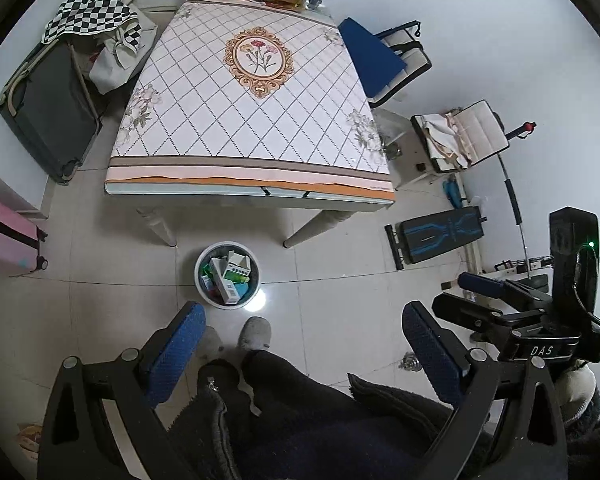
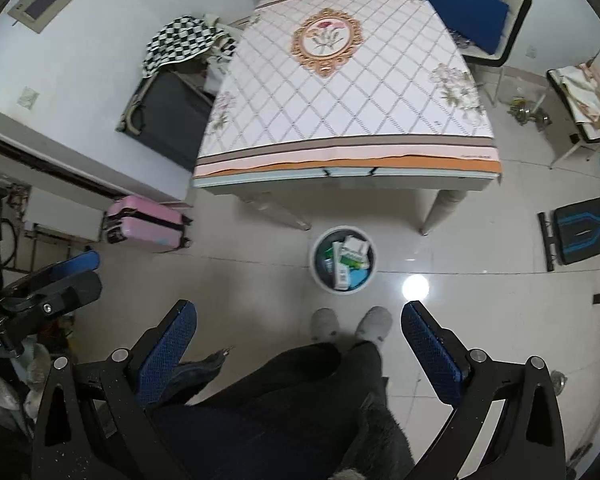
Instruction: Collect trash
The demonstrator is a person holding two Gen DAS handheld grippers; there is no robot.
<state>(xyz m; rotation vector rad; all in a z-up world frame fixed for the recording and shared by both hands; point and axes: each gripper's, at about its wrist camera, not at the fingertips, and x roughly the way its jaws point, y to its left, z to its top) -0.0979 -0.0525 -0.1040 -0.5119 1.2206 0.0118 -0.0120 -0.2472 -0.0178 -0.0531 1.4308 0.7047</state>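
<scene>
From my seat I count one pink suitcase at far left, one counter under a diamond-patterned cloth, its top bare except for packages at the far edge, and two chairs on the right. One round bin stands on the tiled floor just before the counter's near edge, holding several small cartons. My left gripper and right gripper both have fingers spread wide, empty, above two slippered feet. Open floor surrounds the bin.
</scene>
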